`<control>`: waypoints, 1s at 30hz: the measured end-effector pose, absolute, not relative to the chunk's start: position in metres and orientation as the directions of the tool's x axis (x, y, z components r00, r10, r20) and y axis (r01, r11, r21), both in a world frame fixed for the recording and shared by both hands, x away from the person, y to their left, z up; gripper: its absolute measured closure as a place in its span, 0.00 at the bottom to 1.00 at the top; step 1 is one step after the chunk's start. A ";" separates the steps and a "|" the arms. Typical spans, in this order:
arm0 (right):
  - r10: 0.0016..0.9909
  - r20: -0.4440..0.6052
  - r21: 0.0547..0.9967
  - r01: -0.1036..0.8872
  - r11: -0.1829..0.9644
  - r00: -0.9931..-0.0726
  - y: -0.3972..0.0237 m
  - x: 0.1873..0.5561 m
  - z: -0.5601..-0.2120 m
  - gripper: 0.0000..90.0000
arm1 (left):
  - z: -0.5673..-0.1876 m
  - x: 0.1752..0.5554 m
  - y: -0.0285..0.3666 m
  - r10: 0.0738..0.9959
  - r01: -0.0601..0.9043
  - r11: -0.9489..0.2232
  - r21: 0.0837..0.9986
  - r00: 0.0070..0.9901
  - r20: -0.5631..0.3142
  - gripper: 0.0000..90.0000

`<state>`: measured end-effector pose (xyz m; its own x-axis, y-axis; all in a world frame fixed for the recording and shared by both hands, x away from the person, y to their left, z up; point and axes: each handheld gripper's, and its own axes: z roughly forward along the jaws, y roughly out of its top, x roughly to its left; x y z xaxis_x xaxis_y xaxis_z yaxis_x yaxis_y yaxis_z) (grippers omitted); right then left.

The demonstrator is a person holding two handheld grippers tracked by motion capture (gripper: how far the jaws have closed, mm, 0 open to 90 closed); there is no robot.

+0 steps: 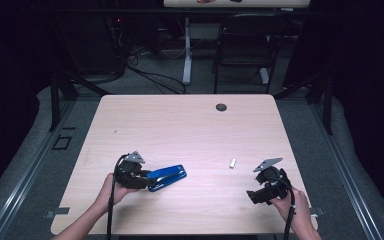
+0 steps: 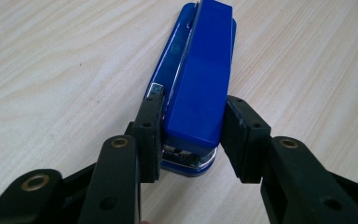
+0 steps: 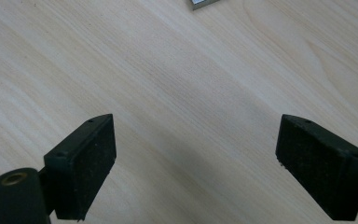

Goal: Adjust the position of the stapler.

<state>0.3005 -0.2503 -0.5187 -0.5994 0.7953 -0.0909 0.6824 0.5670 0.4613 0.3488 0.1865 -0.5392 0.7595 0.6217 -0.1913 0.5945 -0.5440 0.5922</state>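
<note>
The left gripper [image 1: 141, 176] has its jaws set around the near end of a blue stapler [image 1: 168, 177], which lies flat on the wooden table [image 1: 180, 125] and stretches straight away from the gripper's tips. In the left gripper view the two black pads [image 2: 149, 135] stand on either side of the stapler [image 2: 196, 84] — the left-hand pad sits right against its side by the metal hinge, and the right-hand pad is at the blue edge, touching or so near that I cannot tell a gap. The opening is narrow, no wider than the stapler's body. Whether the pads truly press on it I cannot say; the stapler rests on the table, not lifted. A hand [image 1: 111, 192] holds this gripper from behind, its cable trailing back toward the table's near edge.

The right gripper [image 1: 258, 196] is well apart from the stapler, off to the other side, near the table's near right corner. Its jaws stand wide open with nothing between them — in the right gripper view there is bare wood grain between the pads [image 3: 81, 163]. A small white block [image 1: 233, 162] lies on the table ahead of it, and the corner of that block [image 3: 201, 3] peeks in at the top of the right gripper view, clear of both pads.
</note>
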 end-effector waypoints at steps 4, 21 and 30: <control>0.794 -0.098 0.456 0.682 0.572 -0.600 -0.250 0.301 -0.519 0.13 | -0.539 0.345 0.184 0.643 0.625 -0.518 0.585 0.735 -0.215 0.68; 0.790 -0.101 0.451 0.681 0.578 -0.604 -0.250 0.301 -0.519 0.13 | -0.520 0.338 0.184 0.631 0.606 -0.518 0.604 0.747 -0.208 0.58; 0.792 -0.097 0.458 0.679 0.574 -0.603 -0.249 0.300 -0.519 0.13 | -0.507 0.339 0.205 0.692 0.582 -0.476 0.659 0.710 -0.128 0.66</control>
<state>0.2996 -0.2489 -0.5189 -0.6031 0.7917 -0.0974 0.6791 0.5736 0.4579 0.3393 0.2053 -0.5075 0.7103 0.6922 -0.1276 0.5825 -0.4763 0.6587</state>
